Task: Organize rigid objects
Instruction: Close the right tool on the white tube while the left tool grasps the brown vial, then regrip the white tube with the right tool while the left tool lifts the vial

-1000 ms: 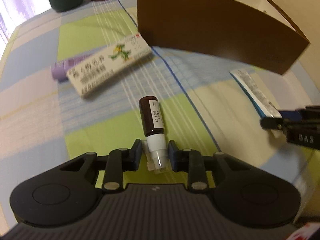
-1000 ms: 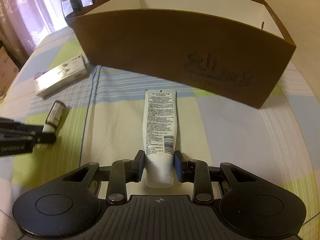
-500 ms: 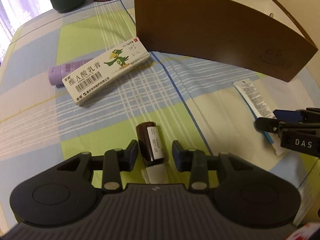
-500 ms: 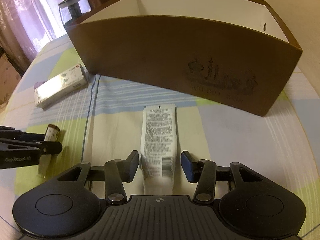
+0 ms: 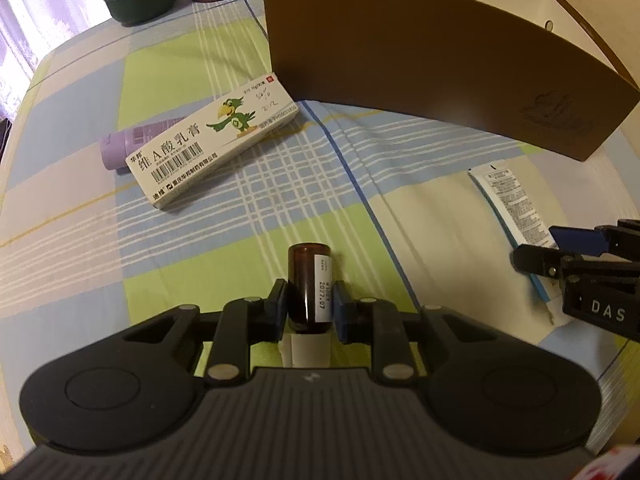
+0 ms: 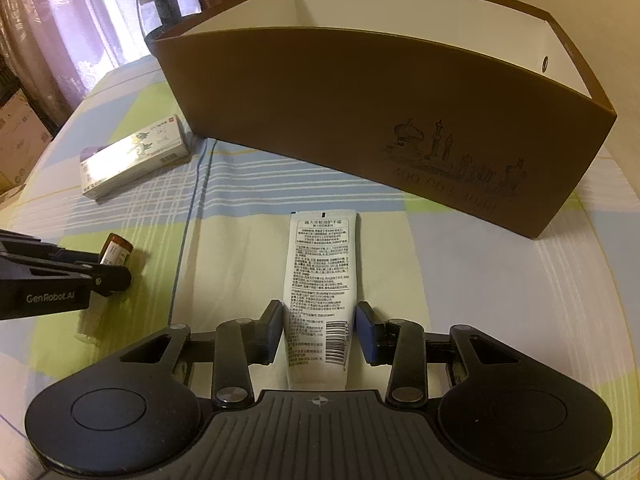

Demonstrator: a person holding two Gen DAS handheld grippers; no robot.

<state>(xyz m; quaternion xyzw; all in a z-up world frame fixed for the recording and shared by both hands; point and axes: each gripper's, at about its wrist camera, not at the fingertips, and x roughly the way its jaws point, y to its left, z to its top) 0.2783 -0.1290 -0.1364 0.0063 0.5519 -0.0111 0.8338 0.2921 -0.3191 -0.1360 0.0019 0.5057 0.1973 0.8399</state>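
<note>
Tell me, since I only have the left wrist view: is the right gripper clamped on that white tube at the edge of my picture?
Observer: No. The right gripper straddles the white tube with its jaws open, and a sliver of gap shows on the right side.
Operator: How does the tube lie?
Observer: It lies flat, printed side up. Its crimped end points at the brown box and stops short of it.
Operator: Is anything in the box?
Observer: The inside is white, with a divider. The part that shows holds nothing, and the floor is hidden.
</note>
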